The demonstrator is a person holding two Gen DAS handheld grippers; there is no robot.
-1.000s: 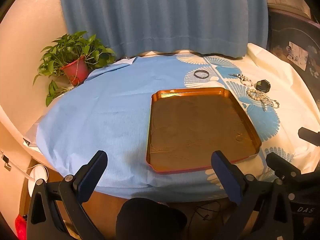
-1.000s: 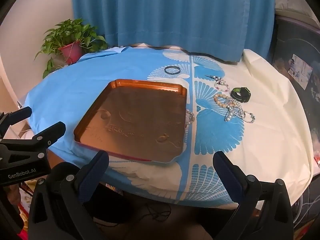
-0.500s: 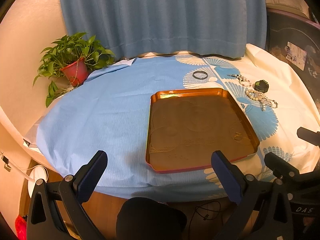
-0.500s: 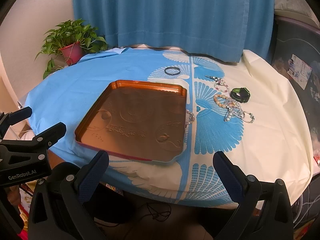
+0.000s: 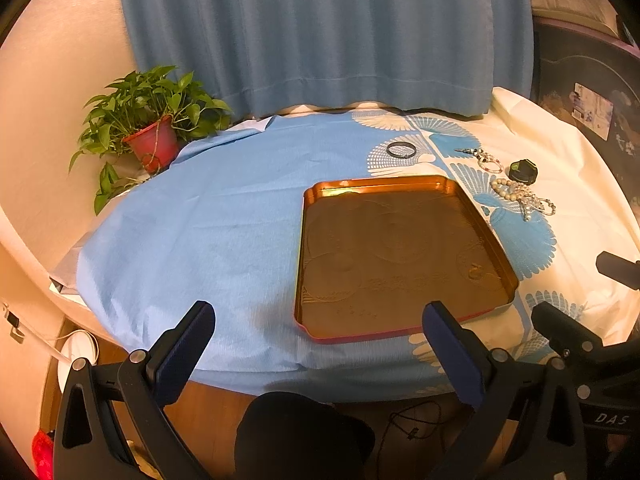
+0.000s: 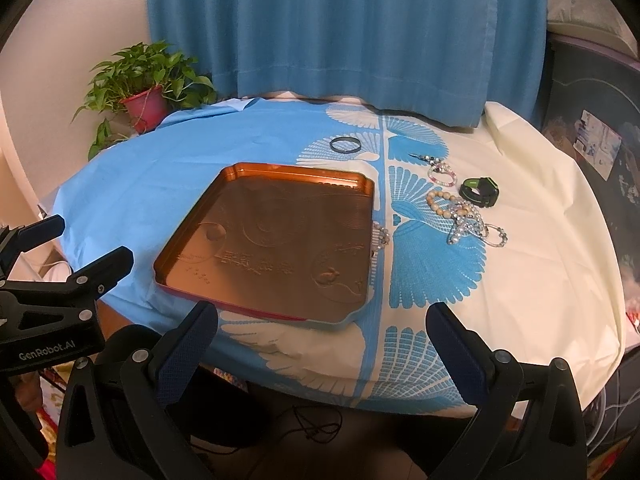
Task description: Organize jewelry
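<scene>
While both hand-held grippers (image 5: pixel 318 334) (image 6: pixel 322 332) gape empty, the tray (image 6: pixel 240 172) holds nothing.

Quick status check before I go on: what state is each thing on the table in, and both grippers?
Tray: empty, flat on the cloth.
Black ring bracelet: outside tray, behind it.
Bead bracelets: tangled pile, right of tray.
Small bead bracelet: loose on cloth.
Black-green band: on cloth, far right.
Left gripper: open, empty.
Right gripper: open, empty.
</scene>
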